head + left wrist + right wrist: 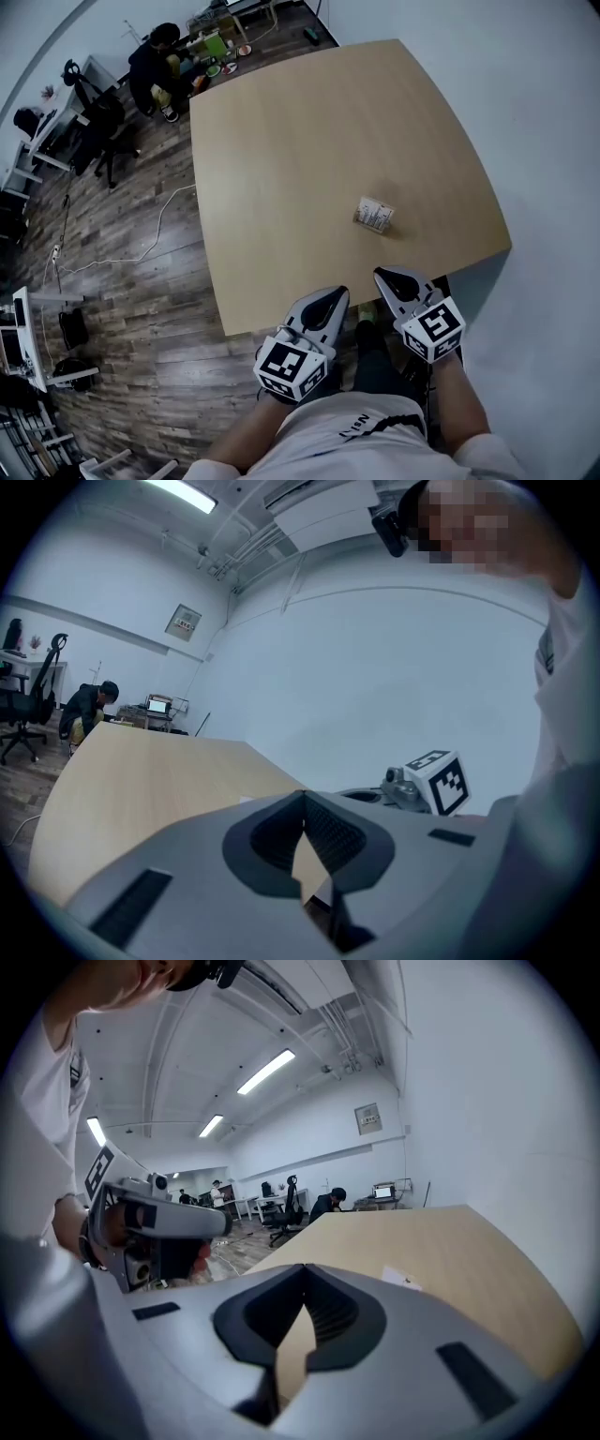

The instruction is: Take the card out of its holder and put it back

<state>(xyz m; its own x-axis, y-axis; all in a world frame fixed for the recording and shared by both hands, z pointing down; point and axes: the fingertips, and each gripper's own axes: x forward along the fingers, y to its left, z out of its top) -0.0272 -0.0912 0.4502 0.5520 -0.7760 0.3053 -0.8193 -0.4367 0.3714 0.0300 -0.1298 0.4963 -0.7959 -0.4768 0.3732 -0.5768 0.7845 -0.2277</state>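
The card in its holder (375, 215) is a small white rectangle with print, lying on the light wooden table (300, 141) near its front right corner. It shows as a white patch in the right gripper view (398, 1277) and as a sliver in the left gripper view (243, 799). My left gripper (338, 293) hovers at the table's front edge, jaws shut on nothing. My right gripper (381, 274) is beside it, just short of the card, also shut and empty. Each gripper view shows its own jaws (303, 795) (302, 1268) closed tip to tip.
A white wall (544, 141) runs close along the table's right side. At the far end a person (155, 70) sits by a small desk, near office chairs (98, 131). A cable (141, 248) trails on the wooden floor to the left.
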